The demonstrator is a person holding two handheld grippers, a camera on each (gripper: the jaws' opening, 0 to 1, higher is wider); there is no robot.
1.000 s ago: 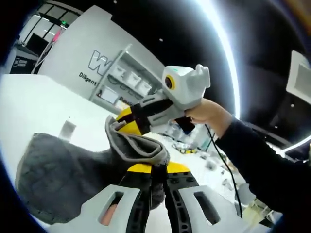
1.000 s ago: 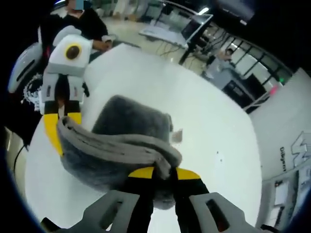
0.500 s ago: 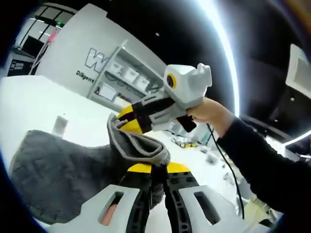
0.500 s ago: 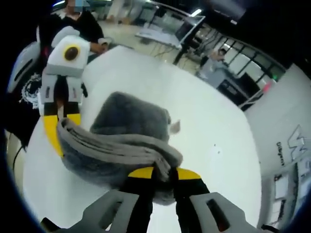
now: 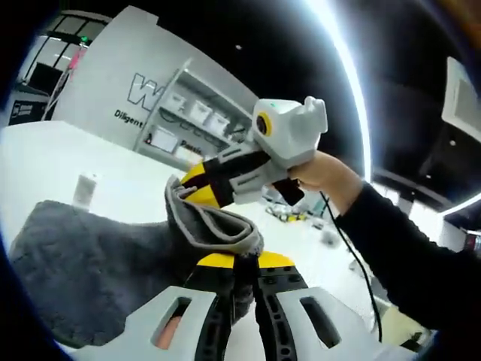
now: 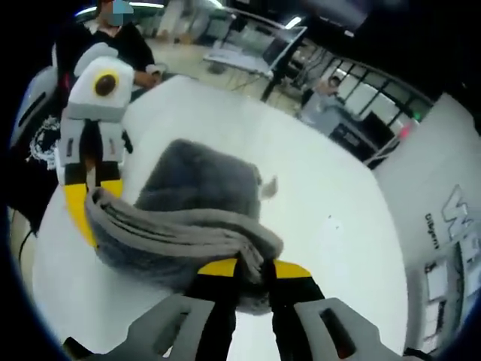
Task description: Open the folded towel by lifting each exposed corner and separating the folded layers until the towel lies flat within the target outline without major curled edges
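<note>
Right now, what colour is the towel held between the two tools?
Grey, plain, no pattern; the towel shows best in the right gripper view.

A: How did the left gripper (image 5: 244,265) sit?

B: Its jaws were closed on the towel (image 5: 98,263), yellow tips pressed together on the grey hem. In the right gripper view it (image 6: 89,203) came in from the left, pointing down, white body above, yellow jaws at the towel's edge.

A: And the right gripper (image 6: 246,271)?

B: Same state, jaws pinched on a bunched fold of towel. In the left gripper view it (image 5: 197,184) entered from the right, tilted, jaws clamped on the hem.

A: Who held it?

B: A hand (image 5: 325,179) wrapped around its grip, with a dark sleeve (image 5: 406,263) running off to the lower right.
</note>
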